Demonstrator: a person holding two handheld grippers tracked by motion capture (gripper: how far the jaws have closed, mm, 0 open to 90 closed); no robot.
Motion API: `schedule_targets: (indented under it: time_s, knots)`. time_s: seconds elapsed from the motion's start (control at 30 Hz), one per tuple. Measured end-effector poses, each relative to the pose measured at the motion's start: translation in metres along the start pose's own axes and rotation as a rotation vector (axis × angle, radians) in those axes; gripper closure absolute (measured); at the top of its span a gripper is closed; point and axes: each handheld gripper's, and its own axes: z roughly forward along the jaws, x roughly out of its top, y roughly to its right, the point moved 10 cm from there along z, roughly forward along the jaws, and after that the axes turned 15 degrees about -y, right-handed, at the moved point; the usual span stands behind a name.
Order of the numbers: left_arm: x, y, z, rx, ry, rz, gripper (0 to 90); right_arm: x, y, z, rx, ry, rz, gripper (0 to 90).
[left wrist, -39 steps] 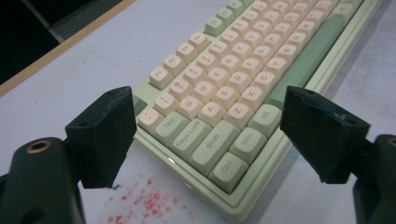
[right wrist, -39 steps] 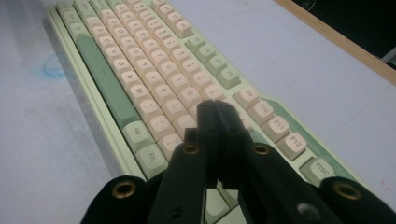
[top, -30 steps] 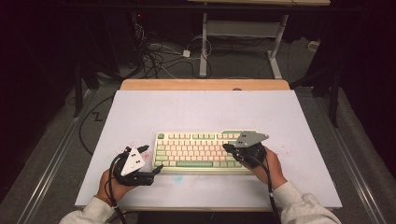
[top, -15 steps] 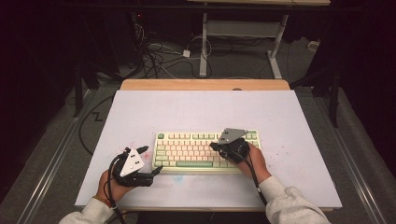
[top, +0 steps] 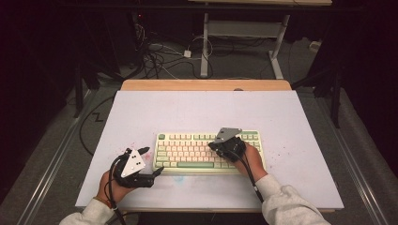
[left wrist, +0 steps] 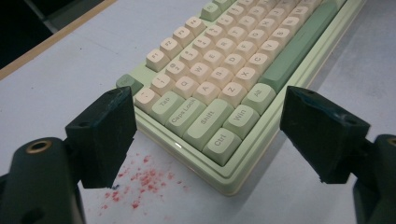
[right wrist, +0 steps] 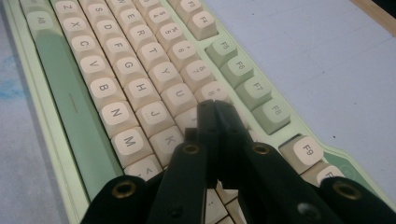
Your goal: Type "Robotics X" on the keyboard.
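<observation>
Green-and-cream keyboard (top: 209, 150) lies on the desk (top: 197, 110), the right hand-held gripper (top: 217, 146) closed empty over its keys, the left hand-held gripper (top: 155, 161) wide open beside its left end.

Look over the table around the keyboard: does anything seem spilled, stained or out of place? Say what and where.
Red speckles stain the white table top just off the keyboard's left front corner, beside the open left gripper. A faint blue smudge marks the table before the keyboard. The keyboard itself lies square and looks undamaged.
</observation>
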Motion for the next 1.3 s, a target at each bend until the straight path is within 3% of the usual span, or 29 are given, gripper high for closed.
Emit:
schedule_targets:
  time_s: [0.5,0.83,0.97,1.3]
  knots:
    - [-0.001,0.000,0.001,-0.002,-0.006,0.002,17.9,-0.004,0.000,0.004,-0.013,-0.049,-0.013,90.0]
    - [-0.002,0.000,0.000,0.001,-0.010,0.007,17.9,0.005,-0.001,-0.016,0.010,0.038,0.023,90.0]
    - [-0.002,0.000,0.000,0.002,-0.012,0.008,17.9,0.009,0.000,-0.029,0.015,0.098,0.036,90.0]
    - [-0.002,0.000,0.000,0.005,-0.015,0.008,18.0,0.010,0.001,-0.042,0.009,0.145,0.042,90.0]
